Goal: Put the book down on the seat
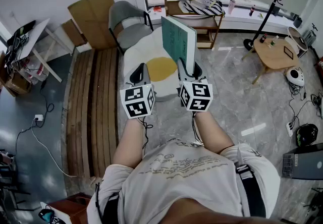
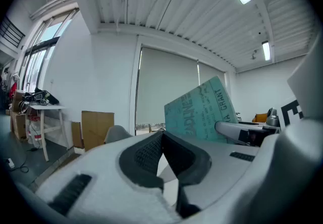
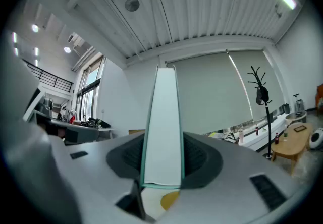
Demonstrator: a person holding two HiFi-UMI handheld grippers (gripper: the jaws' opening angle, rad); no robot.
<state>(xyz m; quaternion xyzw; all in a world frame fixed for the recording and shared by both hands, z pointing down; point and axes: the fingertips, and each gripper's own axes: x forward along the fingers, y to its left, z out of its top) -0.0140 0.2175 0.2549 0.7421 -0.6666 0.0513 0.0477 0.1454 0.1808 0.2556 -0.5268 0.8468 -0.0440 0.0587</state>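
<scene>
Right tool [image 1: 186,69] clamps book [image 1: 177,40], long axis upright.

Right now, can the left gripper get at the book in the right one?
Probably yes. The book stands upright in the right gripper, beside the left gripper, nothing between them; the left fingers are together and must open first.

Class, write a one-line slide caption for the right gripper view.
The right gripper holds a teal book upright between its jaws, above the white seat.
</scene>
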